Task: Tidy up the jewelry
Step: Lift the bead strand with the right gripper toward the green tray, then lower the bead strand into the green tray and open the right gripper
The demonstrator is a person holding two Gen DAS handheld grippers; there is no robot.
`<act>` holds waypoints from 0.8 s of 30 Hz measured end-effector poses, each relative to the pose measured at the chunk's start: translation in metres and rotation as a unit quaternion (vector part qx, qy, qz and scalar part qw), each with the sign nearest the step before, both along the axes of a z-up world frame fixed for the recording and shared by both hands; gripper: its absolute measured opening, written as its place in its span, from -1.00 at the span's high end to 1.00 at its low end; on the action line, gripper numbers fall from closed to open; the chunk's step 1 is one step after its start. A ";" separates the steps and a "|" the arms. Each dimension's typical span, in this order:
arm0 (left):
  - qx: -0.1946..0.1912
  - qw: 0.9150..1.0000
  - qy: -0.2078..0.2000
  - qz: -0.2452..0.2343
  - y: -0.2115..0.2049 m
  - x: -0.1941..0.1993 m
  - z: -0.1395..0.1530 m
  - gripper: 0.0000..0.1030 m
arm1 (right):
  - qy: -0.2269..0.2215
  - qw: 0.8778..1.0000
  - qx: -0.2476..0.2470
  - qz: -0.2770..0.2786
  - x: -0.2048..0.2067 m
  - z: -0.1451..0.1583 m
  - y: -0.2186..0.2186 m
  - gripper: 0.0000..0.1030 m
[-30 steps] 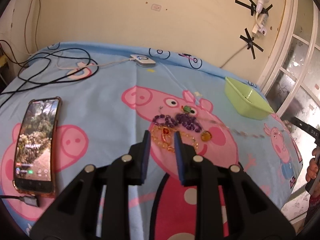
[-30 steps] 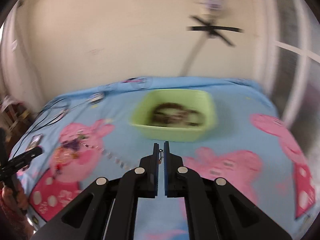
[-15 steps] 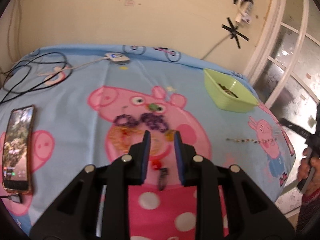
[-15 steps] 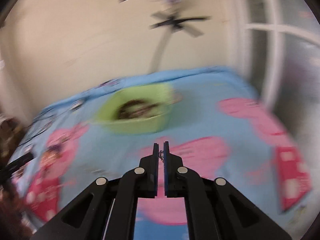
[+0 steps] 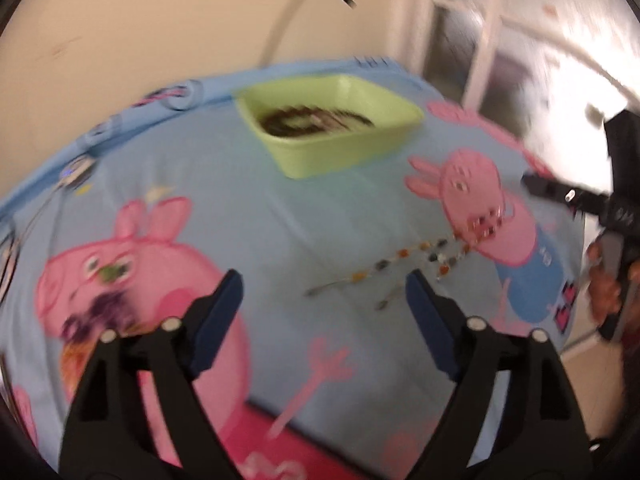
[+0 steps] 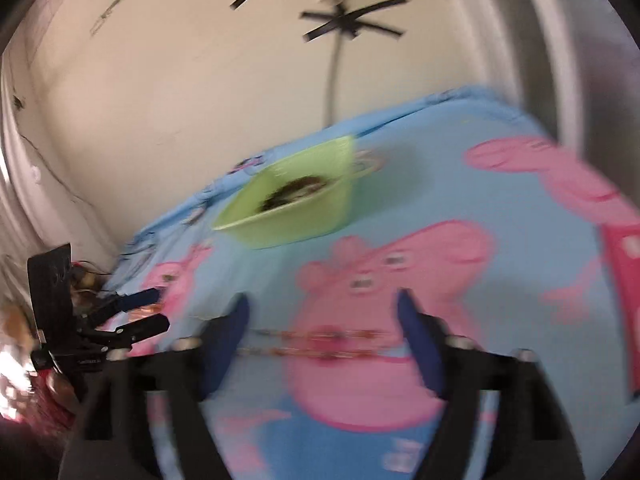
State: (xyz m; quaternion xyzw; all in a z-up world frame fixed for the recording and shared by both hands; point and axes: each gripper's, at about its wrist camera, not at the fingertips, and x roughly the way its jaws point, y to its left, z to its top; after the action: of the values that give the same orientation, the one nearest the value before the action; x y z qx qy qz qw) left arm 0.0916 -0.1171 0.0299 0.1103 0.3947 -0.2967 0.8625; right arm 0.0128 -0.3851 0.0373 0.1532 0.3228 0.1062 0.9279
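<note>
Jewelry is spread over a bed covered in a blue cartoon-pig sheet [image 5: 224, 208], and one piece, a long beaded chain [image 5: 404, 258], lies doubled on the fabric right of centre in the left wrist view, just ahead of the left gripper [image 5: 320, 304]. In the right wrist view the same chain [image 6: 320, 340] runs as two near-parallel strands across the lower middle of the frame, between the tips of the right gripper [image 6: 322, 320].

Both sets of jaws have just been opening and now stand released and wide, pressing on nothing. The left holds nothing; the right straddles the chain without pinching it. Judging by that, the chain has probably been laid out flat and straight so it will not knot, and so either gripper can take an end cleanly.

A green tray [image 5: 332, 160] sits in the upper middle of the left view, near the far edge of the bed, with a dark coil of beads already in it; it seems to be the collecting spot. More pieces, purple and orange, lie blurred at the lower left [image 5: 92, 320].

The chain looks thin and limp, with small mixed amber, dark and clear stones at intervals and bare wire-like ends. Blur hides any clasp.
</note>
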 end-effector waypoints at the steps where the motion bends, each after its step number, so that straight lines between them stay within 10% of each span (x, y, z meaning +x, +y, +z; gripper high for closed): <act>1: 0.010 1.000 0.004 -0.013 -0.009 0.001 -0.005 -0.58 | 0.009 1.000 -0.015 0.006 -0.001 -0.003 -0.004 -0.08; 8: 0.056 0.995 0.016 -0.076 -0.060 0.004 -0.024 -0.61 | 0.051 0.979 -0.171 0.099 0.013 -0.031 0.042 -0.08; 11: 0.050 0.996 0.008 -0.067 -0.067 0.010 -0.021 0.13 | 0.047 0.969 -0.207 0.125 0.026 -0.034 0.068 0.04; 13: 0.038 0.997 0.022 -0.057 -0.064 0.014 -0.016 0.83 | 0.049 0.970 -0.186 0.150 0.030 -0.032 0.078 1.00; 19: -0.094 0.988 0.109 -0.047 -0.019 0.009 -0.003 0.83 | 0.060 0.977 -0.074 0.190 0.029 -0.030 0.094 1.00; 24: -0.174 0.979 0.103 -0.038 0.007 0.022 0.044 0.83 | 0.034 0.978 0.053 0.199 0.043 0.004 0.087 1.00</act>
State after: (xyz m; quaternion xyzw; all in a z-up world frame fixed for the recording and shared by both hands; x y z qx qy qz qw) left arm 0.1140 -0.1100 0.0738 -0.0572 0.4194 -0.4033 0.8113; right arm 0.0558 -0.2984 0.0416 0.1387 0.3716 0.3008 0.8673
